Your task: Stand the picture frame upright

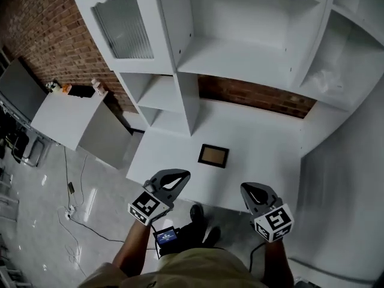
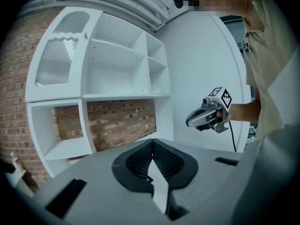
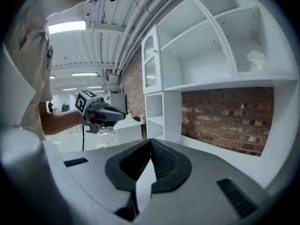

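A small dark picture frame (image 1: 213,155) with a tan inside lies flat on the white desk (image 1: 264,143), near the middle of its front part. My left gripper (image 1: 179,177) hovers over the desk's front edge, a short way in front and to the left of the frame. My right gripper (image 1: 251,191) is at the front edge too, to the frame's right. Both are apart from the frame. In the left gripper view the left gripper (image 2: 151,144) has its jaws together with nothing between them. The right gripper (image 3: 151,142) looks the same in its own view. The frame shows in neither gripper view.
The desk is part of a white shelf unit (image 1: 240,59) with a brick back wall (image 1: 258,96) and a glass-door cupboard (image 1: 123,26) at upper left. A clear bag (image 1: 327,80) lies on a right shelf. A white side cabinet (image 1: 72,116) and floor cables (image 1: 75,212) are at the left.
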The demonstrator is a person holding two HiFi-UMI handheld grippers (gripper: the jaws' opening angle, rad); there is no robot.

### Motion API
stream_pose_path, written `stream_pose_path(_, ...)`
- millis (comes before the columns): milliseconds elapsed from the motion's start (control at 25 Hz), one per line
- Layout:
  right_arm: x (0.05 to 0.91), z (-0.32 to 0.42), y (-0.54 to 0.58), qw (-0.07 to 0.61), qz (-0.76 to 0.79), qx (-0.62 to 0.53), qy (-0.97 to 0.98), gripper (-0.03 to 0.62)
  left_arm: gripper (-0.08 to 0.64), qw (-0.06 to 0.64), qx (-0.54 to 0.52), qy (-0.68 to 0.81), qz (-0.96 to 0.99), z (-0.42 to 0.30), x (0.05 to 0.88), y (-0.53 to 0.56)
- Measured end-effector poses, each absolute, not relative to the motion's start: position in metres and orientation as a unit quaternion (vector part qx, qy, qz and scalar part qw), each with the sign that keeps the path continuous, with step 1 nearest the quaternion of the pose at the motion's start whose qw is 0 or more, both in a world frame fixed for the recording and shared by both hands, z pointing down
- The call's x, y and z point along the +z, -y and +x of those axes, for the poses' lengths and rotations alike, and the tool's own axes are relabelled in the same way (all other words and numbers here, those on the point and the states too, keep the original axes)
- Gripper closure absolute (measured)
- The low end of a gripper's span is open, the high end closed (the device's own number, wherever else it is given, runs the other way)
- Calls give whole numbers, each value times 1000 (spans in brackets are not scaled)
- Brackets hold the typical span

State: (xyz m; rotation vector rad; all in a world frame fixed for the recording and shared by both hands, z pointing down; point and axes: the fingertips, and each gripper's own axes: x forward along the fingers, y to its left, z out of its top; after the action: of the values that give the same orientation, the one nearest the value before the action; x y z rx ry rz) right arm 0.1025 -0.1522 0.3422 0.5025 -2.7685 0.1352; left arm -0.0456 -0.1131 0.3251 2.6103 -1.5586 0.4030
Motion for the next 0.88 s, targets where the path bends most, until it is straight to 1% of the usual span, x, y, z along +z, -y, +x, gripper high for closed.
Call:
stream_pose_path(120,355,88,171,166,179,44,969,589,552,45,128,512,848,-63,342,137)
stream_pose_path(400,399,61,218,204,194,67,957,588,552,91,143,502,848,-94,408,189)
stream_pose_path(680,473,23,269,247,203,119,940,588,552,166,151,484,846,-127,505,241)
stream_pose_path(880,549,8,304,301,216,169,913,586,552,232,144,467,841,-139,572,276)
